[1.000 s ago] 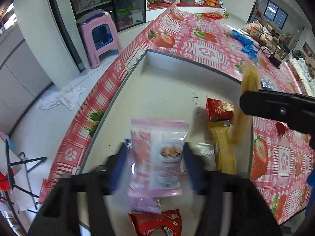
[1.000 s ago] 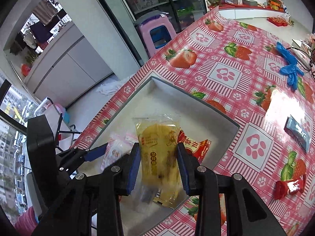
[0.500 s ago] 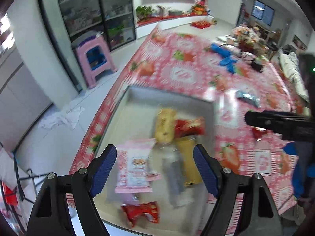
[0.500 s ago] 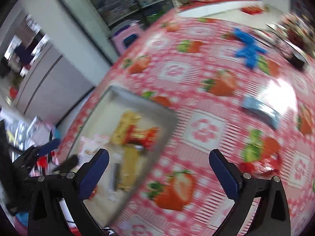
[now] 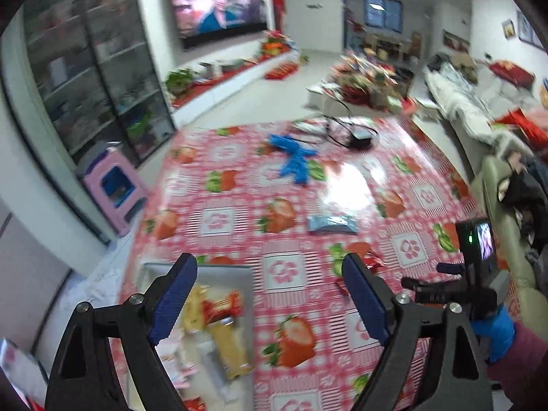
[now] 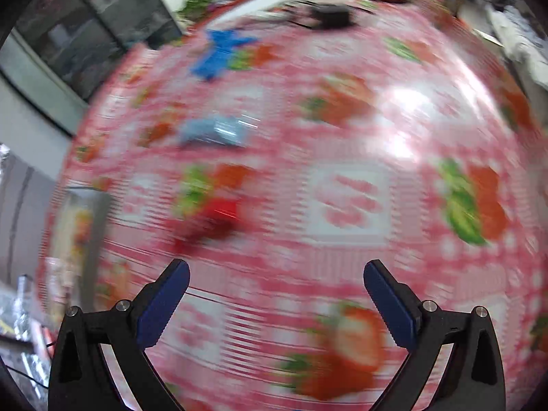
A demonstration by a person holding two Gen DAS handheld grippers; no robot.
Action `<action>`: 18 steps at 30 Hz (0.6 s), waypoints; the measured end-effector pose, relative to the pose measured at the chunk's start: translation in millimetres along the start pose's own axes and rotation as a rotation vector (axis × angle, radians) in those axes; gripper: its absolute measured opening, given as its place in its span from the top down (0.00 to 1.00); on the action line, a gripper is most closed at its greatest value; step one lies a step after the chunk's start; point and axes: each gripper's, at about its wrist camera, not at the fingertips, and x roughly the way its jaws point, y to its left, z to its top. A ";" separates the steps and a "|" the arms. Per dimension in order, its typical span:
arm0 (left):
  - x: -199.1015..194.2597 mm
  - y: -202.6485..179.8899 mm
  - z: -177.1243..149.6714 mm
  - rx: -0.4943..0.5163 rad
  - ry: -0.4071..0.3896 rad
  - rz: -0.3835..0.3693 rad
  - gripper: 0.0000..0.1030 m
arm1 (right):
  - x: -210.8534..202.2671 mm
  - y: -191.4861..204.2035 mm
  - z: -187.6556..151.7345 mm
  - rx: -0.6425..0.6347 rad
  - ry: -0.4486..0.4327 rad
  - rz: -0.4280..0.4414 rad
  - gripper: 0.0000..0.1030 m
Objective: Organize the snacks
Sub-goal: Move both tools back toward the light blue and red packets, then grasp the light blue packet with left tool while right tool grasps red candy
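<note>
Hovering over strawberry tablecloth (image 5: 219,221), left gripper (image 5: 270,294) jaws opening, empty, right gripper (image 6: 275,291) spread wide, empty, snacks in tray (image 5: 248,277)

You have one shallow grey tray (image 5: 219,269) holding two yellow packets (image 5: 231,351) and one red packet (image 5: 221,306), plus one blue-grey foil packet (image 5: 331,223), one red wrapped snack (image 6: 214,221), one pair of blue gloves (image 5: 293,157) and one lilac plastic stool (image 5: 111,185).
</note>
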 end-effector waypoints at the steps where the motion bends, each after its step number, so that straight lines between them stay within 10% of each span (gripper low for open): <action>1: 16.1 -11.7 3.8 0.024 0.019 0.008 0.14 | 4.3 -11.9 -7.2 0.001 0.008 -0.033 0.01; 11: 174.0 -102.1 -6.1 0.328 0.074 0.133 0.13 | 1.2 -31.1 -57.0 -0.159 -0.119 -0.178 0.00; 18: 233.3 -99.9 -0.6 0.267 0.090 0.044 0.13 | 0.8 -30.4 -65.4 -0.174 -0.175 -0.170 0.00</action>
